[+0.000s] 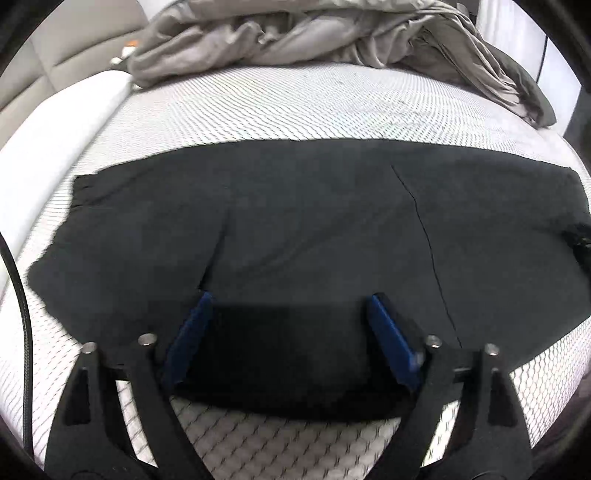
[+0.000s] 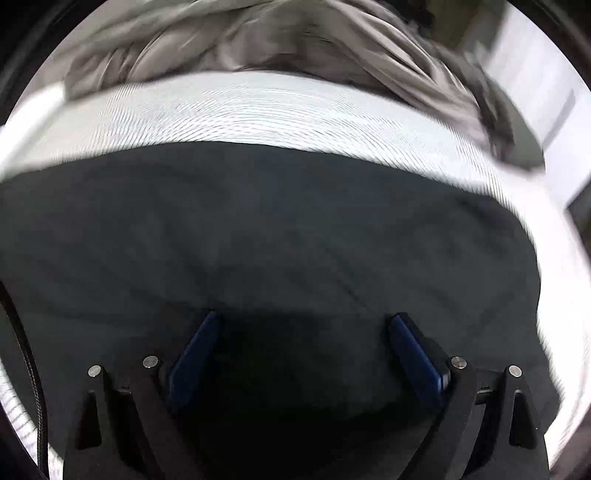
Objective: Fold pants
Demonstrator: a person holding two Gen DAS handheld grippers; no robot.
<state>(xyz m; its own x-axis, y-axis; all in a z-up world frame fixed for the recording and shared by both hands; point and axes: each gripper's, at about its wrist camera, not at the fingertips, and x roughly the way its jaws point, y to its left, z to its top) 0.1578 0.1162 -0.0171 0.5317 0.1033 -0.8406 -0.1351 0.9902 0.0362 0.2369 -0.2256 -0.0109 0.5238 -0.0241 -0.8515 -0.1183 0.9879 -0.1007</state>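
Note:
Black pants (image 1: 295, 221) lie spread flat across a white patterned mattress (image 1: 277, 103), with a seam running down their right part. My left gripper (image 1: 290, 297) hangs over the pants' near edge, jaws open, blue pads (image 1: 194, 328) wide apart and nothing pinched between them. The right wrist view is blurred. There the pants (image 2: 258, 240) fill the middle of the picture. My right gripper (image 2: 304, 317) stands open above the dark cloth, which lies below its pads and is not clamped.
A rumpled grey duvet (image 1: 295, 33) is piled along the far side of the mattress and also shows in the right wrist view (image 2: 277, 40). A white bolster (image 1: 55, 129) and a beige padded headboard (image 1: 74, 33) lie to the left. A black cable (image 1: 18, 295) hangs at the left edge.

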